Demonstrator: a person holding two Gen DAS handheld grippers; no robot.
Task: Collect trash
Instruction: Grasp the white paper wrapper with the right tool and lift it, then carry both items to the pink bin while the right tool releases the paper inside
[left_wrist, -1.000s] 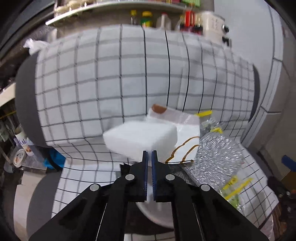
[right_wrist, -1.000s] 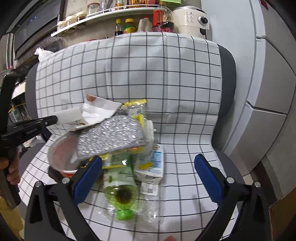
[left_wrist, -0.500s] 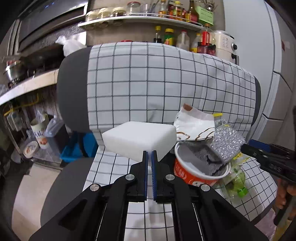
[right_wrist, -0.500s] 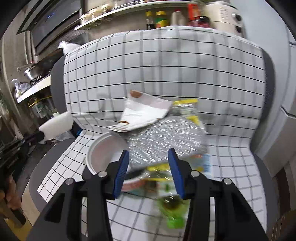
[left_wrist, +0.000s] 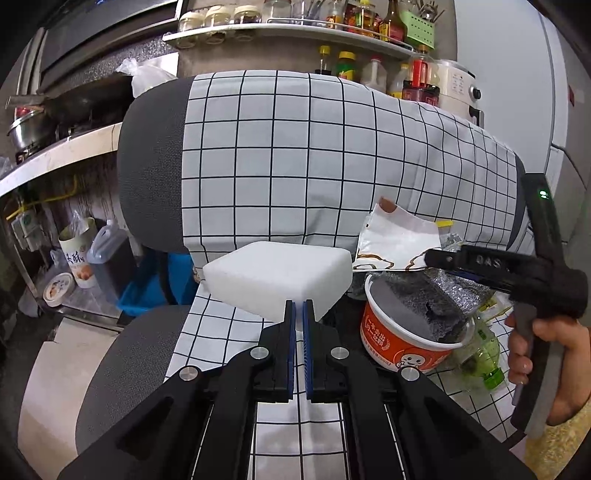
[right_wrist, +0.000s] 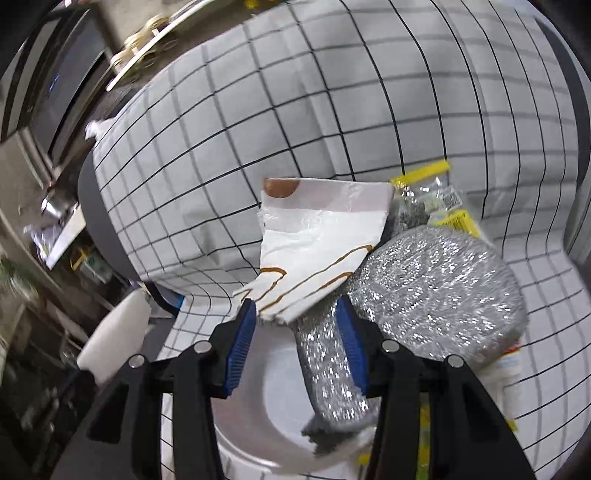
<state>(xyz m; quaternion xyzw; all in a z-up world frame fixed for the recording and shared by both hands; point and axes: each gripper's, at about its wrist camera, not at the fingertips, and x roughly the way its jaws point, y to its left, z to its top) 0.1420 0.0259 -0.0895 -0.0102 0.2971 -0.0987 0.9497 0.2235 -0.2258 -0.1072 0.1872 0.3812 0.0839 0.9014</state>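
My left gripper (left_wrist: 299, 308) is shut on a white foam block (left_wrist: 277, 280), held in the air to the left of the trash pile. The pile sits on a chair with a checked cover (left_wrist: 295, 166): an orange paper cup (left_wrist: 399, 347), a white wrapper (right_wrist: 317, 251), a silver scrubbing pad (right_wrist: 436, 291) and a green bottle (left_wrist: 484, 358). My right gripper (right_wrist: 295, 325) hangs over the cup (right_wrist: 273, 398), half closed. The wrapper's lower corner and a strip of the silver pad lie between its fingers, with no clear pinch. A person's hand (left_wrist: 546, 339) holds that gripper.
A shelf of bottles and jars (left_wrist: 332, 33) runs behind the chair. A counter with a pot (left_wrist: 26, 129) is at the left, with tins and a grey jug (left_wrist: 107, 258) on the floor below. A pale cabinet (left_wrist: 517, 92) stands at the right.
My left gripper has drawn the foam block back and left, away from the pile. My right gripper went from wide open to half closed, rolled, and moved in over the cup to the wrapper.
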